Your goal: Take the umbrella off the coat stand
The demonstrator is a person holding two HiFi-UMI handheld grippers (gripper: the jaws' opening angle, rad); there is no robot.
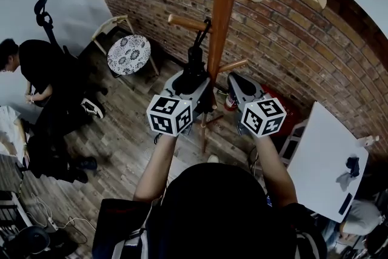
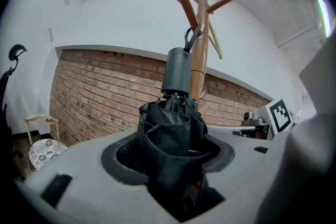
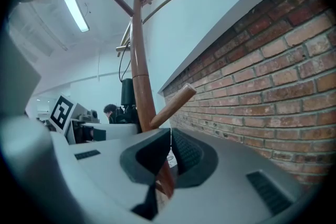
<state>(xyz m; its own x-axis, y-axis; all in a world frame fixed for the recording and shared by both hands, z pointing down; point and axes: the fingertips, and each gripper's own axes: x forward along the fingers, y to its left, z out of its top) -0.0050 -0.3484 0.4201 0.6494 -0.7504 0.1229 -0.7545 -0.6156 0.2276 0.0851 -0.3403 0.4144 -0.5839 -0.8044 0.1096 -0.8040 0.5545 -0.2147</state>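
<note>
Beside the coat stand (image 1: 221,9), left tool (image 2: 168,160) clamps the hung umbrella (image 2: 169,123), right tool (image 3: 169,157) closed, brick wall (image 1: 297,27) close behind.

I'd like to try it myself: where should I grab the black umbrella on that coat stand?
Grip the umbrella by its folded fabric, just below the handle, coming in level from the room side. It hangs upright by its strap on a slanted peg, so lift upward.
</note>
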